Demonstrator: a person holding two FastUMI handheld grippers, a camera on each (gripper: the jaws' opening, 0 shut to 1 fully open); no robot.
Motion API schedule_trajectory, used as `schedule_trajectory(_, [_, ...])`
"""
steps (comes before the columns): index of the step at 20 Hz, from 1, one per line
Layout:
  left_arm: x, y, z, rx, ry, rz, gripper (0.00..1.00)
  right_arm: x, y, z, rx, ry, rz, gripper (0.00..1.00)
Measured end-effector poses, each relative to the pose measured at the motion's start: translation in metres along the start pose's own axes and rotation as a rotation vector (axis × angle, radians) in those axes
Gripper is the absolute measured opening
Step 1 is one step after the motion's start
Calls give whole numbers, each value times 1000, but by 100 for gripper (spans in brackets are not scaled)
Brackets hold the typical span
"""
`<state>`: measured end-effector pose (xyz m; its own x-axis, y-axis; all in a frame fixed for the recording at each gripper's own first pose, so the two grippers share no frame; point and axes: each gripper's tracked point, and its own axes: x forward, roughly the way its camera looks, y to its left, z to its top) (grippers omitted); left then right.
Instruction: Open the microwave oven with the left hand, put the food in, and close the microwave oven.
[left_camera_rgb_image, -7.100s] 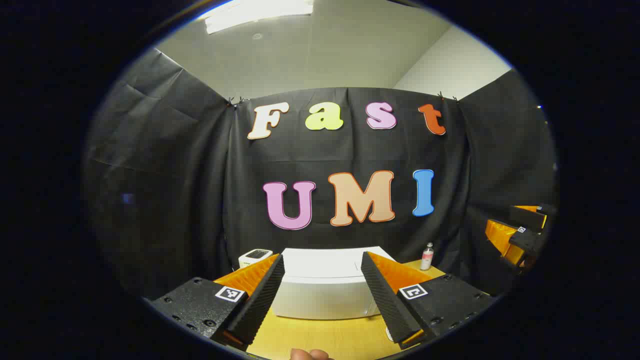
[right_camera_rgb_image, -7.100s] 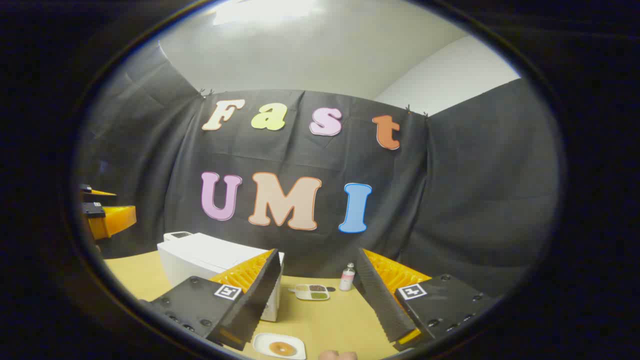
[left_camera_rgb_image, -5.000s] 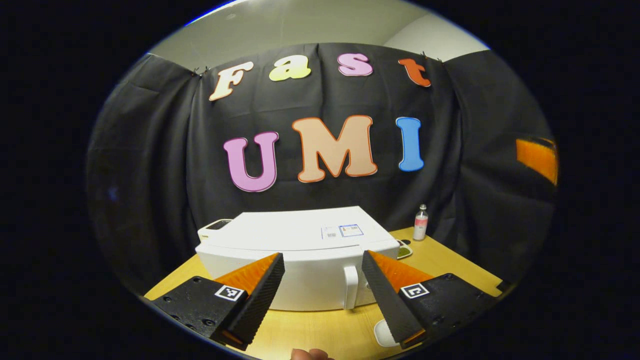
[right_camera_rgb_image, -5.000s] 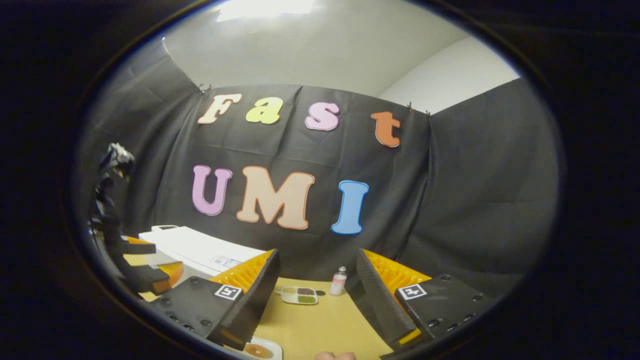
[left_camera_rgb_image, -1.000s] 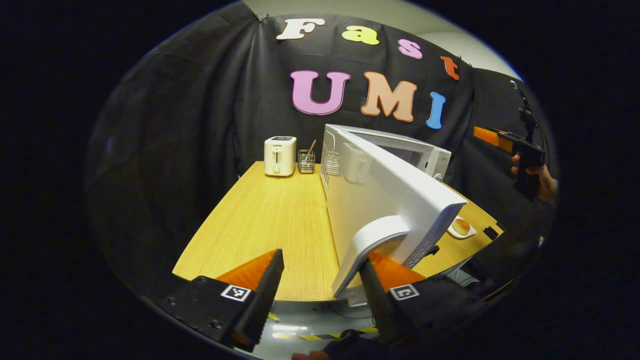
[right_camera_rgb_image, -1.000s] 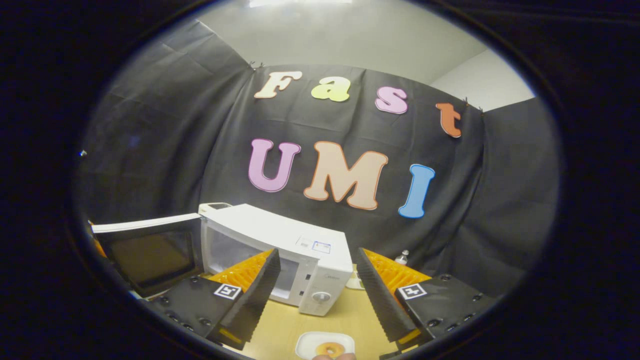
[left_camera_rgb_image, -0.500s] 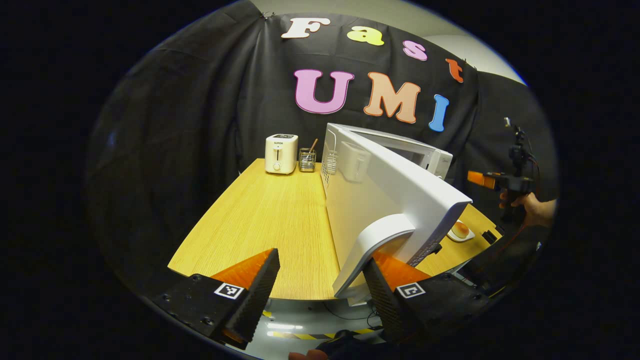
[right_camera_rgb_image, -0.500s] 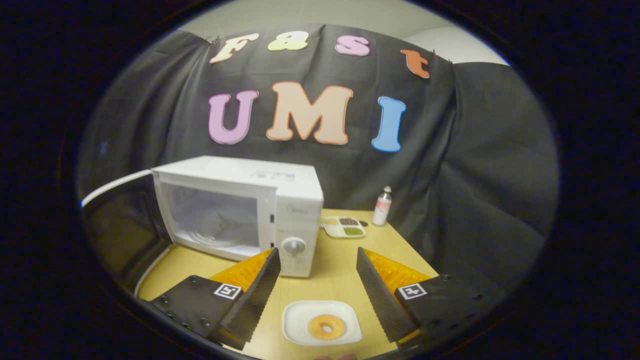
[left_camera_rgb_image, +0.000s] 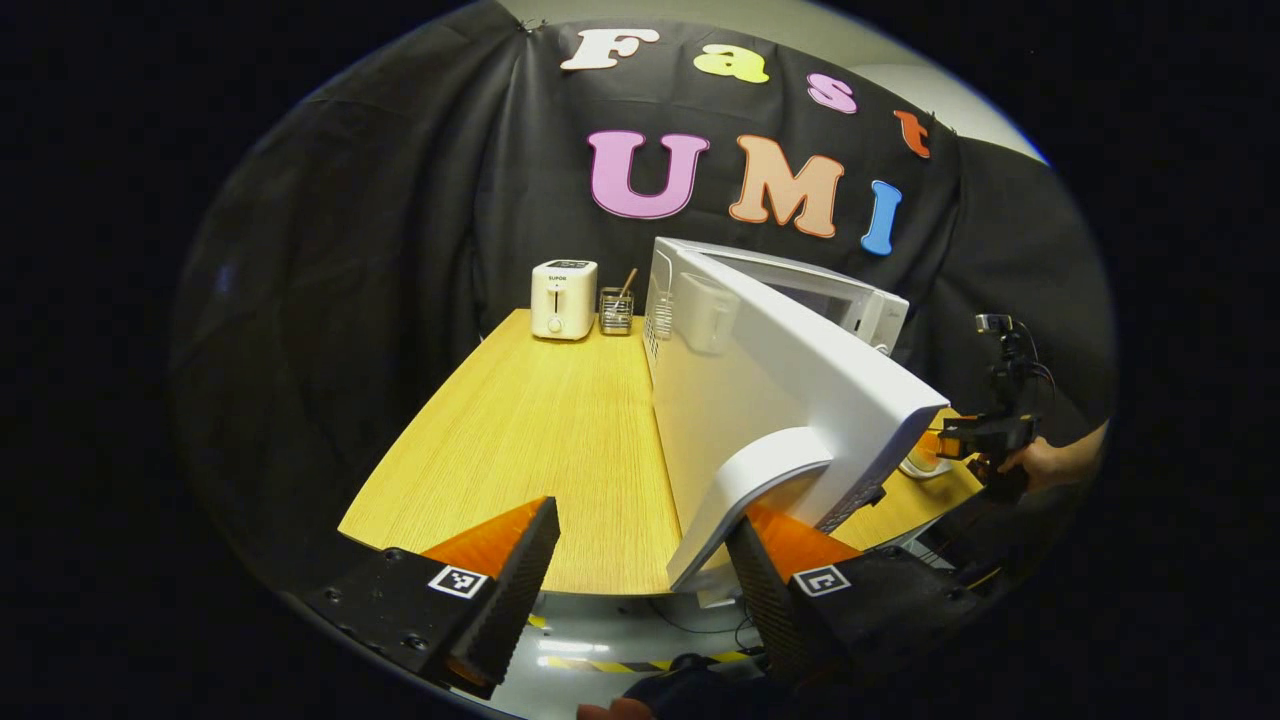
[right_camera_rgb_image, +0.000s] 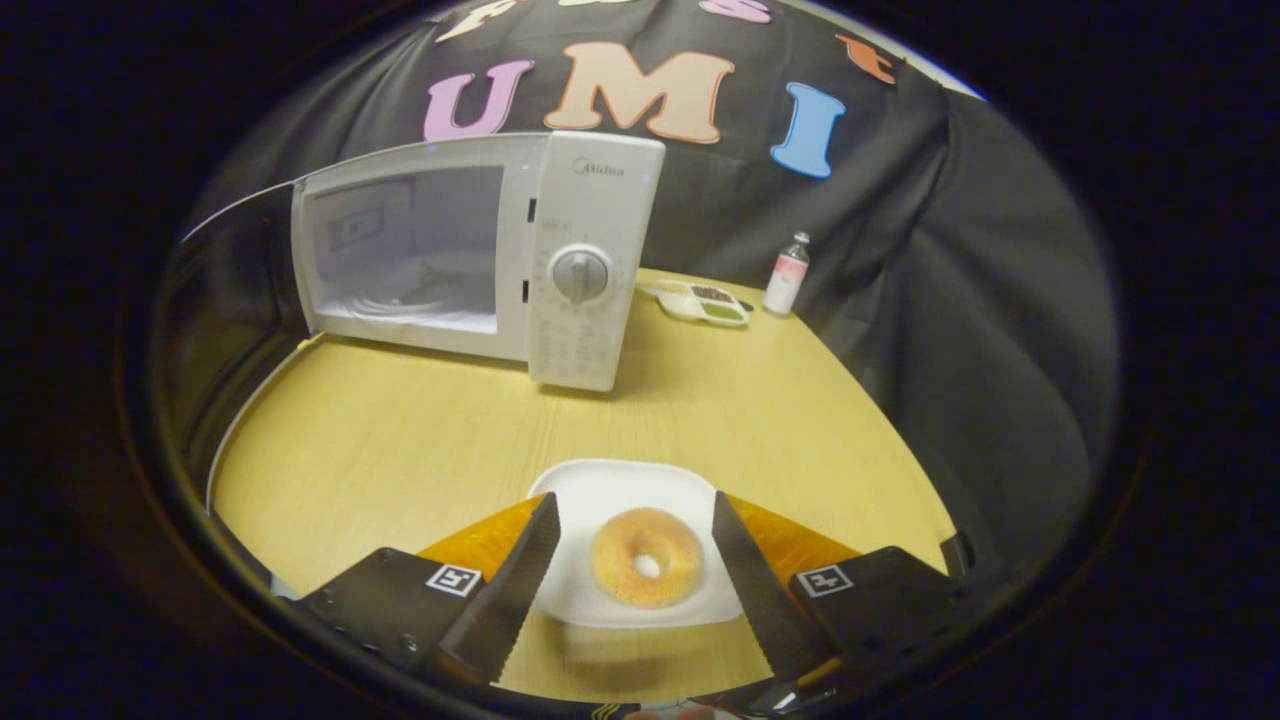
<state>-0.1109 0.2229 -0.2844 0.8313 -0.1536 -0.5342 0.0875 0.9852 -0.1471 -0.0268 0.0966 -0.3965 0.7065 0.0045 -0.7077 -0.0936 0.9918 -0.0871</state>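
The white microwave (right_camera_rgb_image: 590, 230) stands on the wooden table (right_camera_rgb_image: 400, 440) with its cavity (right_camera_rgb_image: 410, 260) exposed. In the left gripper view its door (left_camera_rgb_image: 760, 380) is swung far out toward me. The door handle (left_camera_rgb_image: 755, 485) rests against the inner side of the right finger of my open left gripper (left_camera_rgb_image: 630, 590). A doughnut (right_camera_rgb_image: 647, 568) lies on a white plate (right_camera_rgb_image: 600, 490) near the table's front edge. My right gripper (right_camera_rgb_image: 635, 590) is open just above the plate, one finger on either side of the doughnut. That gripper (left_camera_rgb_image: 975, 435) and the hand holding it also appear in the left gripper view.
A toaster (left_camera_rgb_image: 563, 298) and a small glass holder (left_camera_rgb_image: 615, 310) stand at the table's back left. Right of the microwave are a sectioned dish (right_camera_rgb_image: 700, 300) and a small bottle (right_camera_rgb_image: 787, 274). The open door juts past the table's front edge.
The right gripper has dropped and tilted down until its fingers straddle the doughnut plate. The left gripper and the open door have barely moved.
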Motion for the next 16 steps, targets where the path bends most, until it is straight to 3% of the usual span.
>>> schedule_trajectory(9, [-27,4,-13,32,60,45,95,16,-3,-34,41,98,-10,99])
schedule_trajectory(16, [-61,13,24,153,14,96,91,22,1,-38,72,101,-2,98])
